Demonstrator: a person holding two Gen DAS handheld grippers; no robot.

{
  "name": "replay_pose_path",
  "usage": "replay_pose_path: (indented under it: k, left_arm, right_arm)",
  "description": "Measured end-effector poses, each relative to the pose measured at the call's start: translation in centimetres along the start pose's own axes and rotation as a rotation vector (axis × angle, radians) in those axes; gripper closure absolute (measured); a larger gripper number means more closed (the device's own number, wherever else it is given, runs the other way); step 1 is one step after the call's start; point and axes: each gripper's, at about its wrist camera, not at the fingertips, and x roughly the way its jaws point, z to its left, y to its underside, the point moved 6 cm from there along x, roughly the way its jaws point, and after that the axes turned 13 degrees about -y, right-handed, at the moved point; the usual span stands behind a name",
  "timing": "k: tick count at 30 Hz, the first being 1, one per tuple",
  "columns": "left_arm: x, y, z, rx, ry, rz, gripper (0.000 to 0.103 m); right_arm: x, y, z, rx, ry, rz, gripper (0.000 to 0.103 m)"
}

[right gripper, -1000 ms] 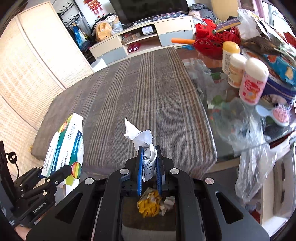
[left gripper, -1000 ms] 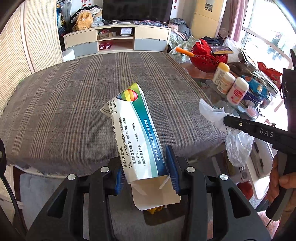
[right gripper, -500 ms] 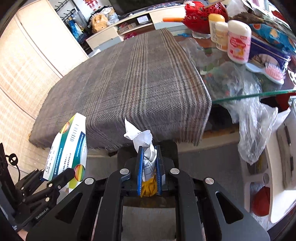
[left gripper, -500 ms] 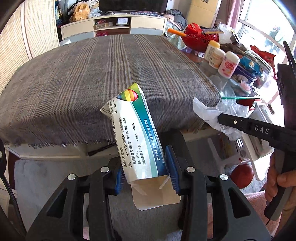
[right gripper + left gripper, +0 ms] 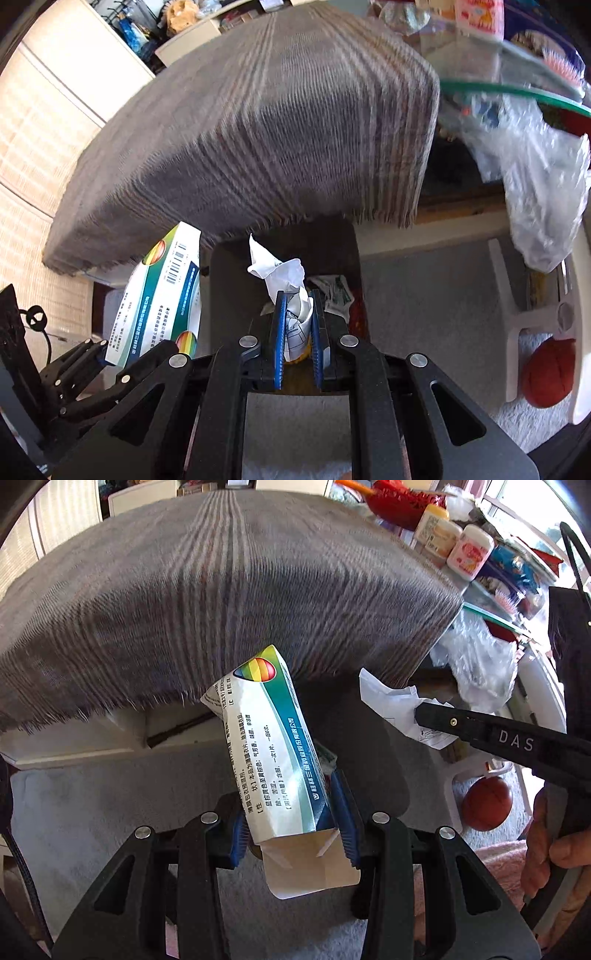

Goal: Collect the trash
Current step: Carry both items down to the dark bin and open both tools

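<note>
My left gripper (image 5: 291,808) is shut on a white and teal medicine box (image 5: 269,738) with an open bottom flap. The box also shows in the right wrist view (image 5: 159,299), left of centre. My right gripper (image 5: 298,336) is shut on a crumpled white paper (image 5: 284,277); the same paper shows in the left wrist view (image 5: 399,709) at the tip of the right gripper's black finger. Both grippers hang over a dark bin (image 5: 236,280) on the floor in front of the table. The bin holds scraps, a printed wrapper (image 5: 334,291) among them.
A table under a grey plaid cloth (image 5: 221,583) fills the back. To its right is a glass top with bottles (image 5: 469,552) and a hanging clear plastic bag (image 5: 535,184). A white stool (image 5: 524,317) and a red-brown ball (image 5: 550,373) are on the grey carpet.
Both grippers have dropped below the table edge and tilted down toward the floor and bin, each still holding its item. The view is blurred by the motion.
</note>
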Motion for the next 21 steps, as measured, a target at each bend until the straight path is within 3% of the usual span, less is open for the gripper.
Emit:
replay_pose_path:
  k: [4, 8, 19, 21]
  left_arm:
    - [2.6, 0.7, -0.1, -0.004, 0.001, 0.056, 0.065]
    - [4.2, 1.2, -0.2, -0.003, 0.0, 0.089, 0.065]
    - [4.6, 0.3, -0.7, 0.016, 0.015, 0.056, 0.065]
    - [4.4, 0.1, -0.8, 0.022, 0.01, 0.053, 0.069]
  right_arm:
    - [1.2, 0.4, -0.1, -0.034, 0.065, 0.007, 0.089]
    - [2.3, 0.8, -0.3, -0.027, 0.068, 0.033, 0.089]
    - [3.8, 0.7, -1.6, 0.021, 0.055, 0.058, 0.087]
    - [3.4, 0.5, -1.8, 0.028, 0.058, 0.048, 0.086]
